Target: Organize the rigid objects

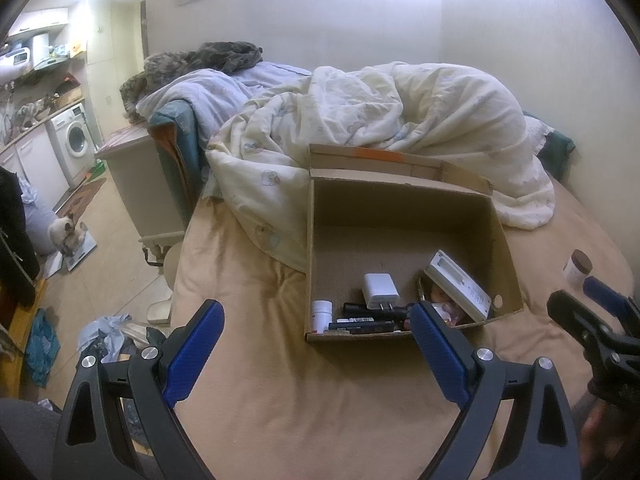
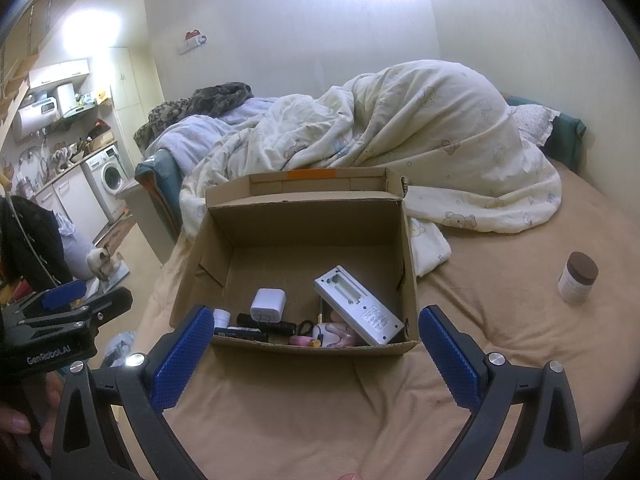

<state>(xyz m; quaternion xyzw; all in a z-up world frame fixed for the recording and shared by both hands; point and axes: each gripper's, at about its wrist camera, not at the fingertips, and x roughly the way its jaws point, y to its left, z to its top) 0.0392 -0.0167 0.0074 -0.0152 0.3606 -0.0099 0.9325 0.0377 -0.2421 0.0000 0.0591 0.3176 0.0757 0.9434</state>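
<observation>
You are holding both tools over the tan bed sheet (image 2: 320, 400) in front of the cardboard box (image 2: 308, 216); your left tool (image 1: 316, 340) is spread wide with nothing between its blue pads, and your right tool (image 2: 316, 344) is likewise released and empty. The box is already carrying a white charger (image 2: 267, 303), a white battery holder (image 2: 358, 307) leaning against its right wall, a small white bottle (image 1: 322, 312), a few dark pens (image 1: 368, 320) along the near wall, and something pink (image 2: 332, 334) that is too jumbled to name; the one piece sitting outside is the brown-lidded jar (image 2: 578, 276), standing upright on the sheet well to the right of the box, nearer your right tool.

That jar is probably what you are going for next; it looks like a stiff, light plastic pot with smooth round sides, so it is likely to be slippery and inclined to roll or tip on the soft mattress; you are better off closing across the pale body just below the lid, squarely, rather than pinching the lid edge; pressing down will only be sinking it into the bedding.
</observation>
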